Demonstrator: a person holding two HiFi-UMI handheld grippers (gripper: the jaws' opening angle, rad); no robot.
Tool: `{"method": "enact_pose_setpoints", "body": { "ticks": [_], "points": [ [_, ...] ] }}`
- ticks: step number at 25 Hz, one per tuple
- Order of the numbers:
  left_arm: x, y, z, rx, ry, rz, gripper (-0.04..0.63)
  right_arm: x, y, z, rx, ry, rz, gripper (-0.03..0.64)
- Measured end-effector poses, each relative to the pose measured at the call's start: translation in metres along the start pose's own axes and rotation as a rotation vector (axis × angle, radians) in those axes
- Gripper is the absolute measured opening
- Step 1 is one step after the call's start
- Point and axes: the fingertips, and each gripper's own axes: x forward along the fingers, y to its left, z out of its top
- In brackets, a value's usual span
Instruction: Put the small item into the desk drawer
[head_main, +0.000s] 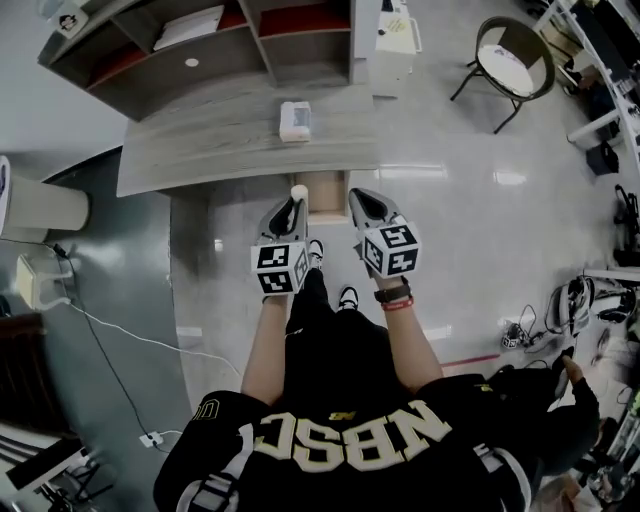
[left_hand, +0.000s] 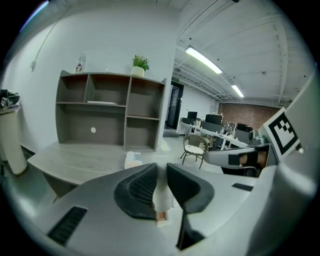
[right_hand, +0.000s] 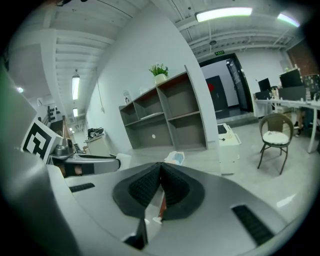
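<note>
The left gripper (left_hand: 161, 171) has its jaws partly apart and clamped on the small item (left_hand: 161, 196). The ribbed pads cover most of it, so only a pale, smooth strip shows between them and its full shape is hard to make out. From the head view it reads as one small, whitish, rounded blob (head_main: 298, 190) at the tip of the left gripper (head_main: 294, 206), sitting at the 9 o'clock edge of the open drawer (head_main: 327, 195). How high it hangs over that edge cannot be told.

The right gripper (right_hand: 160, 166) has its pads pressed together with nothing between them. In the head view it (head_main: 357, 198) lies at the drawer's 3 o'clock side.

Two grippers, one item, one drawer pulled out – its light brown inside is partly cut off by both gripper bodies (contents cannot be made out). At 12 o'clock from the drawer lies the grey desk (head_main: 220, 140), bearing a single white packet (head_main: 295, 120), with one shelf unit (head_main: 210, 50) beyond. One chair (head_main: 513, 58) stands at about 2 o'clock, well apart
</note>
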Motion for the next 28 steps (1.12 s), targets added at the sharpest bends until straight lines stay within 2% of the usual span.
{"method": "enact_pose_setpoints", "body": {
  "ticks": [5, 10, 15, 24, 28],
  "points": [
    [0.03, 0.009, -0.031, 0.011, 0.074, -0.036, 0.078, 0.024, -0.006, -0.027, 0.034, 0.066, -0.01, 0.009],
    [0.057, 0.014, -0.065, -0.011, 0.152, -0.082, 0.078, 0.049, -0.012, -0.06, 0.178, 0.111, 0.014, 0.009],
    [0.078, 0.024, -0.094, -0.033, 0.211, -0.096, 0.078, 0.066, -0.022, -0.086, 0.196, 0.158, -0.003, 0.009],
    [0.113, 0.039, -0.147, 0.068, 0.311, -0.105, 0.078, 0.084, -0.037, -0.125, 0.196, 0.253, -0.023, 0.009],
    [0.131, 0.041, -0.172, 0.137, 0.358, -0.129, 0.078, 0.092, -0.043, -0.139, 0.191, 0.273, -0.023, 0.008]
  ]
}}
